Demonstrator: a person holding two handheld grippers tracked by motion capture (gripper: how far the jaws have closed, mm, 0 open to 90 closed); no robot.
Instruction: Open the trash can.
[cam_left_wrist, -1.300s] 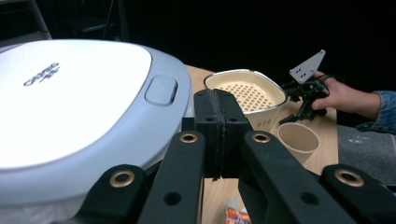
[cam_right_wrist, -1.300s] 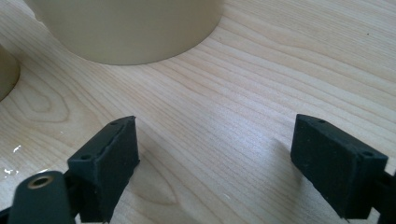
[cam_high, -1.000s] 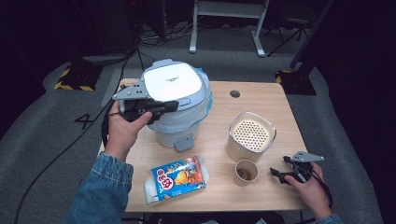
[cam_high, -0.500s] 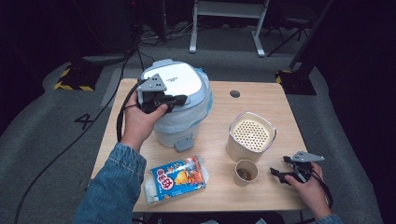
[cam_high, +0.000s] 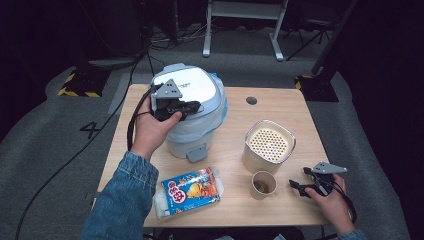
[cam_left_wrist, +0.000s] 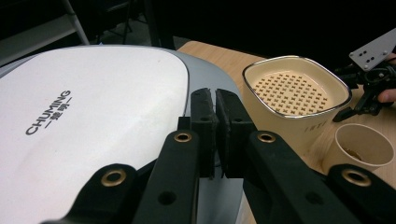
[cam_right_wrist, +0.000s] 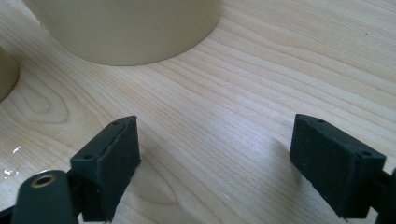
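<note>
A pale blue bin with a white lid (cam_high: 195, 85) marked CHUMING (cam_left_wrist: 93, 107) stands at the table's back left. My left gripper (cam_high: 189, 108) hovers just over the lid's front right edge, its jaws pressed together with nothing between them (cam_left_wrist: 215, 100). My right gripper (cam_high: 299, 186) rests low at the table's front right, jaws wide apart over bare wood (cam_right_wrist: 215, 154). A beige canister with a perforated top (cam_high: 268, 145) (cam_left_wrist: 296, 88) stands left of it, and a small paper cup (cam_high: 263, 184) (cam_left_wrist: 364, 144) sits in front of the canister.
A colourful snack bag (cam_high: 192, 191) lies flat near the front edge of the wooden table (cam_high: 235, 120). The bin's pedal (cam_high: 196, 154) sticks out toward me. The canister's base (cam_right_wrist: 126, 28) and the cup's side (cam_right_wrist: 5, 74) are close ahead of my right gripper.
My left gripper has moved right, from beside the bin's left edge to over its lid. The right gripper has stayed put.
</note>
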